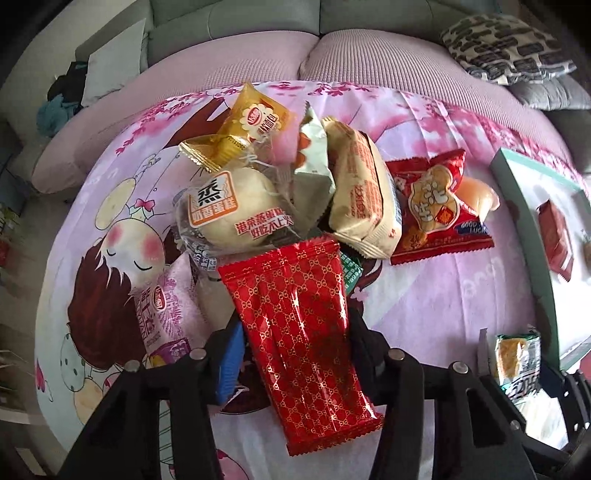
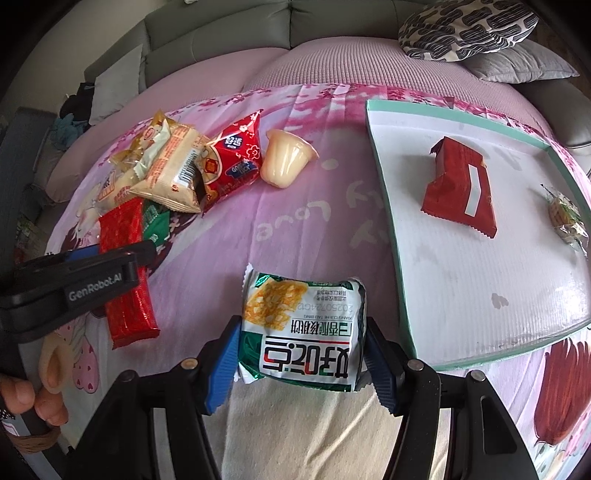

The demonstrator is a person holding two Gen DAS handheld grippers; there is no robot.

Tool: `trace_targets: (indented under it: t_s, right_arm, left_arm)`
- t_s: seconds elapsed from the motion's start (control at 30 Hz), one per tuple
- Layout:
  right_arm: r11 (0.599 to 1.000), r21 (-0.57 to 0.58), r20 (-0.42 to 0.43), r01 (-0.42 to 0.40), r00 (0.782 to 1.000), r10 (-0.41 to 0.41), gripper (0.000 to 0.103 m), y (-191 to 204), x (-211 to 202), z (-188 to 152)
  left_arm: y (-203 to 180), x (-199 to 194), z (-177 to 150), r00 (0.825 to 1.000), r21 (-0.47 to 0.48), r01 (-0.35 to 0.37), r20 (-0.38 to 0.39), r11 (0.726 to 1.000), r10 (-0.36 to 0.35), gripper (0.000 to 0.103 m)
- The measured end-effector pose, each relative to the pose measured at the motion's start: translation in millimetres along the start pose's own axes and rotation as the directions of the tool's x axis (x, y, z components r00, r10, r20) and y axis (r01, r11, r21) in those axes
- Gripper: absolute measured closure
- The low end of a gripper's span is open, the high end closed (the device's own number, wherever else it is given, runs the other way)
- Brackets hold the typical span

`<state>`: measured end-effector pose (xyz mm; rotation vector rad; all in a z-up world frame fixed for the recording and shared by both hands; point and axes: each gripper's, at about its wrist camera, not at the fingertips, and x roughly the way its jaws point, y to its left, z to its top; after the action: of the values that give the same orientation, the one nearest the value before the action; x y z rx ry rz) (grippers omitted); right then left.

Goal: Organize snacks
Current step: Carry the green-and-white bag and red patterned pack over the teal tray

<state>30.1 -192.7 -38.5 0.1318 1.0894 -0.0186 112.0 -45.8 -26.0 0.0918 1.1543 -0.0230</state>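
Observation:
My left gripper (image 1: 295, 328) is shut on a long red patterned packet (image 1: 299, 339), held just above the pink cloth; it also shows in the right wrist view (image 2: 125, 273). Behind it lies a heap of snacks: a steamed cake bun (image 1: 236, 214), a gold packet (image 1: 258, 118), a beige packet (image 1: 365, 195) and a red peanut packet (image 1: 439, 206). My right gripper (image 2: 301, 350) is shut on a green and white biscuit packet (image 2: 301, 328). To its right the teal-rimmed white tray (image 2: 391, 206) holds a dark red packet (image 2: 461, 192) and a small clear candy (image 2: 567, 218).
A cream jelly cup (image 2: 284, 158) lies on its side between the heap and the tray. A pink sofa cushion (image 1: 369, 62) and a black-and-white pillow (image 2: 465, 29) lie beyond the cloth. The tray's near corner (image 2: 424, 365) is close to my right gripper.

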Motion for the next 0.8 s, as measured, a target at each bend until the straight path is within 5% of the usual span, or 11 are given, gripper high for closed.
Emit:
trace_targets:
  t_s: [0.8]
  right_arm:
    - [0.999,-0.016,0.067,-0.04,0.997,0.041,0.039,5,-29,7]
  left_arm:
    - [16,-40,6,0.992,-0.071,0.073,0.107,0.995,-0.065,0.053]
